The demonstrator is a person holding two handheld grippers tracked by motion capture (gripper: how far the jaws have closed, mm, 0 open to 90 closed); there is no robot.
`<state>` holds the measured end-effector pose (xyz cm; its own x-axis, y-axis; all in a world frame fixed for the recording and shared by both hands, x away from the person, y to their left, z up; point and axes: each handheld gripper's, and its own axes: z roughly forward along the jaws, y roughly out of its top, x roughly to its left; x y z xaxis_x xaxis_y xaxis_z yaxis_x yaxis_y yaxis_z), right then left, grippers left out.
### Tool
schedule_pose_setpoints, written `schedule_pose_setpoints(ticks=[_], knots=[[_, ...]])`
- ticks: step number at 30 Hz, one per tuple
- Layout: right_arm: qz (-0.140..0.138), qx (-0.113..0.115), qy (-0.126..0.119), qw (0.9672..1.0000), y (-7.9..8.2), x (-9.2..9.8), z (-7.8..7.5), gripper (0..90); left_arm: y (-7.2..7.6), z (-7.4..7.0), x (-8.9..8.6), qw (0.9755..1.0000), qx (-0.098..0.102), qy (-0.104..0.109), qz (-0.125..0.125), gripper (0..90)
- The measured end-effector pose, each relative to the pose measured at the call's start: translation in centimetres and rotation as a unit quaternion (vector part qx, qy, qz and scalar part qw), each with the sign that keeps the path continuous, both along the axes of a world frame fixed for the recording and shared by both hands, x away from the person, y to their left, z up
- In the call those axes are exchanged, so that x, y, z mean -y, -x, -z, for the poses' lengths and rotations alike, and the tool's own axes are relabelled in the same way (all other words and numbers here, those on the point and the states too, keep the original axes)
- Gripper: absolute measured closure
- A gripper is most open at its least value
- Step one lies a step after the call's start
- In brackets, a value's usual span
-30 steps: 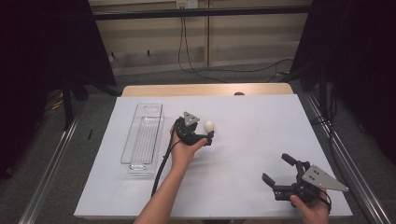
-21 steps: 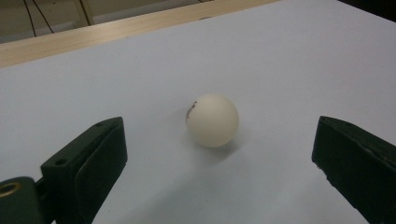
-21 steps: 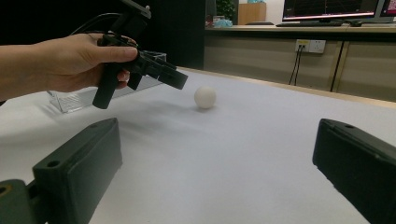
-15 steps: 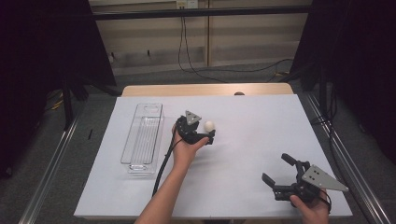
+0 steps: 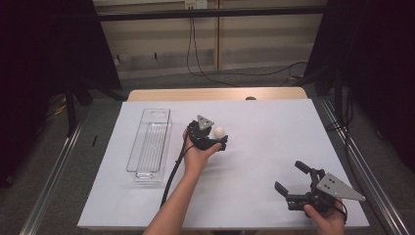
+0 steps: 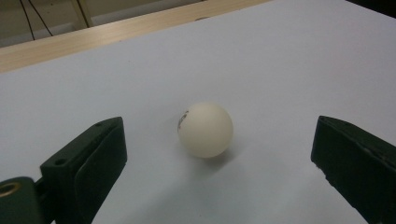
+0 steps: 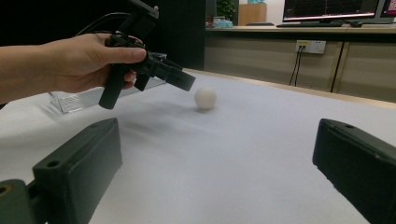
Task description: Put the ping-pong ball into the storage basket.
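Ball (image 6: 205,129) dead ahead of left hand-held gripper (image 5: 215,140), between its wide-open jaws, touching neither, nothing held. Resting on white surface (image 5: 264,127) near centre, right of clear tray (image 5: 151,142). Left hand far nearer; right hand-held gripper (image 5: 298,183) well apart at near right edge, also spread wide, empty. No long axis: round, so any closing line works. Small, smooth, matte off-white, faint dark print on one side; probably light, liable to roll if nudged.

The ball (image 6: 205,129) looks like smooth, matt white plastic. The tray (image 5: 149,145) is clear, glossy ribbed plastic. A matt white paper-like sheet (image 5: 264,147) covers the table (image 5: 215,94), whose far edge shows pale wood. Both grippers' jaws are matt black plastic.
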<state>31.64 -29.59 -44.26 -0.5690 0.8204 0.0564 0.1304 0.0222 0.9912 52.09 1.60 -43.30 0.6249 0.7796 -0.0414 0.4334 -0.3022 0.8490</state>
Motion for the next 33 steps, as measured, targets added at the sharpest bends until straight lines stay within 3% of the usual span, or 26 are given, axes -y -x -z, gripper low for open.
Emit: schedule_pose_setpoints(ticks=[33], knots=[[0.002, -0.002, 0.002, 1.0, 0.0, 0.05, 0.03, 0.8, -0.8, -0.17, 0.42, 1.0, 0.001, 0.001, -0.003, 4.2]])
